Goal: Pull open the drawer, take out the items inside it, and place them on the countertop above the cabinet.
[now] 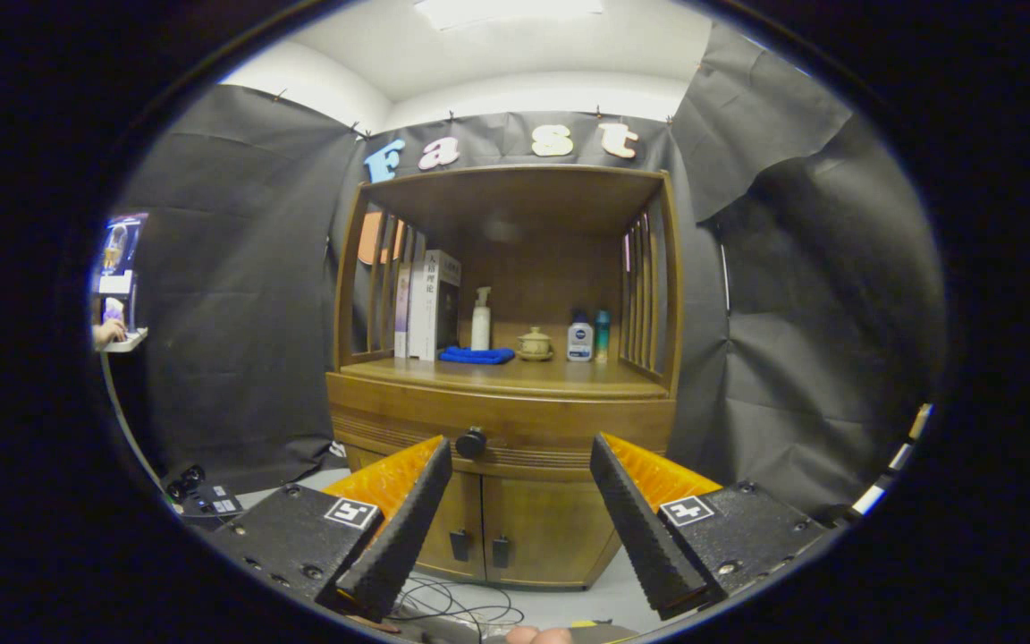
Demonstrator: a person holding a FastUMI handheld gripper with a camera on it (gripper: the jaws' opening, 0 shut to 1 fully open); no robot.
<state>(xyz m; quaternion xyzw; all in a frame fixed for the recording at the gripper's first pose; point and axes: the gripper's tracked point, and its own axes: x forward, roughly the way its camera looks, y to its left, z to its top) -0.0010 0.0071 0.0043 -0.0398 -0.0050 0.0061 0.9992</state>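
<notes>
Ahead of the gripper [519,456] stands the wooden cabinet [506,519], its drawer [502,420] fully closed under the countertop [506,374]. The fingers are spread wide and hold nothing, with the dark drawer knob [471,443] beyond them, nearer the left finger. Nothing of the task looks done: the pull, the unloading and the placing remain, and the drawer's contents are hidden.
</notes>
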